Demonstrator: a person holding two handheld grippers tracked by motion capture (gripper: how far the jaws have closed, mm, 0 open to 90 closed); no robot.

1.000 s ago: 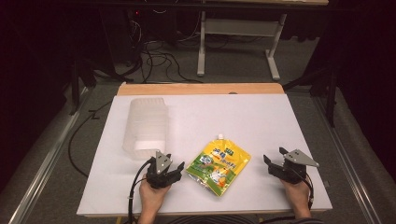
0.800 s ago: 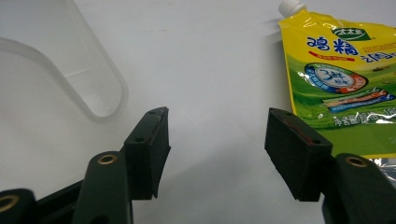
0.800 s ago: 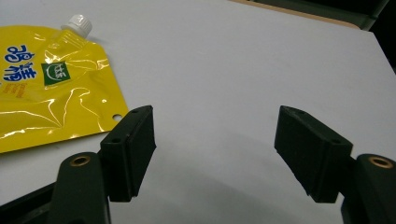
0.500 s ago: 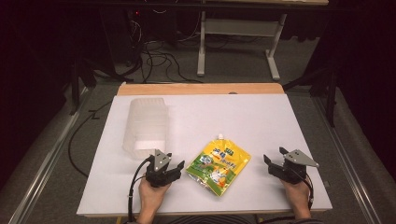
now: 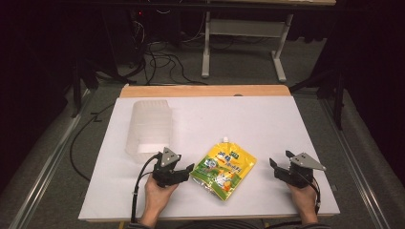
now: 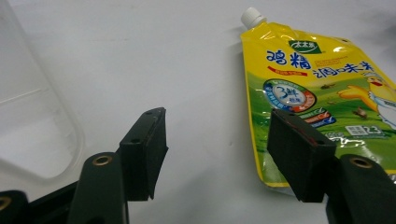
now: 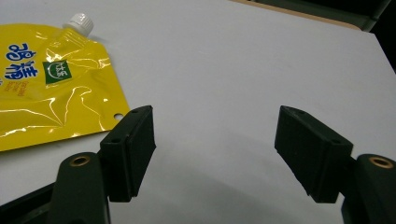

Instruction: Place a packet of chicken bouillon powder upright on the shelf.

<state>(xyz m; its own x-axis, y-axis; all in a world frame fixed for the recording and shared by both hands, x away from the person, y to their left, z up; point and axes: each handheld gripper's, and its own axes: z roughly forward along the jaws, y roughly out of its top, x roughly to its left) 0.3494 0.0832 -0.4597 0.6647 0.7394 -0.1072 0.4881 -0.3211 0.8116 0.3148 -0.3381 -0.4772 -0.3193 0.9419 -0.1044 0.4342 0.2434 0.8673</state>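
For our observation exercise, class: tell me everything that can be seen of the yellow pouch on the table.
The yellow pouch is a glossy, crinkled foil-like bag with a white screw cap on a corner spout, blue characters, a green landscape and a cartoon chicken. It lies flat and closed on the white table, turned diagonally, spout pointing away from the person. The open left claw sits at its edge; contact cannot be told. The open right claw stands apart.

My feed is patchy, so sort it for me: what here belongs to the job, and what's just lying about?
Likely the job (none stated):
pouch, yellow, spouted, between the grippers
left gripper, open beside it
right gripper, open
clear tub

Lying about:
floor cables
table frame behind
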